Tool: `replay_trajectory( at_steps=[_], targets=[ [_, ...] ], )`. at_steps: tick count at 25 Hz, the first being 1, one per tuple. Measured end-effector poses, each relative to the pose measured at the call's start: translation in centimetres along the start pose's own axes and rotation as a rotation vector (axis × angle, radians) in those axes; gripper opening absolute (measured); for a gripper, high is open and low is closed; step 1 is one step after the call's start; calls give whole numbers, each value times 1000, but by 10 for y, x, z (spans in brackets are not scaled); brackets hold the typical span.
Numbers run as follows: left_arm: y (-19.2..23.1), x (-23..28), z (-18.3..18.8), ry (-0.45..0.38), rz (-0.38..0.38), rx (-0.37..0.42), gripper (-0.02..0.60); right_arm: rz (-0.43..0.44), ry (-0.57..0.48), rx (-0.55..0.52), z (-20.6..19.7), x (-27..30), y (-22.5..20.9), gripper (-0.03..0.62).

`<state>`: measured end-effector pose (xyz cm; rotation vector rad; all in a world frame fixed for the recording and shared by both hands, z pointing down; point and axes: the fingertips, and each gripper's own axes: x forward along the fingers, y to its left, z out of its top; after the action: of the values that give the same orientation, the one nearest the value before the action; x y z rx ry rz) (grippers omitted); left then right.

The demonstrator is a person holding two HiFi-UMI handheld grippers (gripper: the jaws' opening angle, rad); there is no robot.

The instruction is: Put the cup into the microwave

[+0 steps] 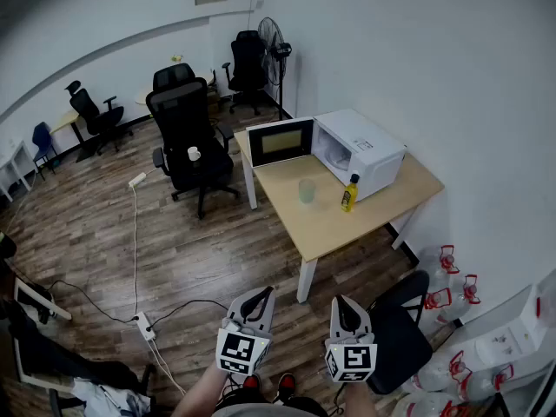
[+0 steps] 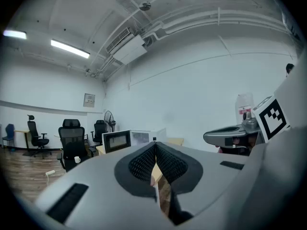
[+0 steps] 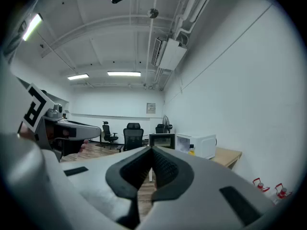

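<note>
A pale translucent cup stands on the wooden table, in front of a white microwave whose door hangs open to the left. Both grippers are held low at the bottom of the head view, well short of the table. My left gripper is shut with nothing in it, and its own view shows the tips meeting. My right gripper is shut and empty too, jaws touching. The microwave appears small and far off in the right gripper view.
A yellow bottle stands beside the cup, by the microwave. A black office chair with a white mug on its seat is left of the table. A black chair is at my right, a power strip with cables on the floor, water jugs by the wall.
</note>
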<state>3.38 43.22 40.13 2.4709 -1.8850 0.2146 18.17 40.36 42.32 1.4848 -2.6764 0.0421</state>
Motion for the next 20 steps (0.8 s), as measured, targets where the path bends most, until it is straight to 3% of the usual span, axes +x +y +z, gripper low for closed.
replay_trajectory(
  at_steps=[20],
  targets=[
    [6, 24, 5, -7, 85, 15, 23, 74, -15, -5, 2, 34, -20, 17]
  ],
)
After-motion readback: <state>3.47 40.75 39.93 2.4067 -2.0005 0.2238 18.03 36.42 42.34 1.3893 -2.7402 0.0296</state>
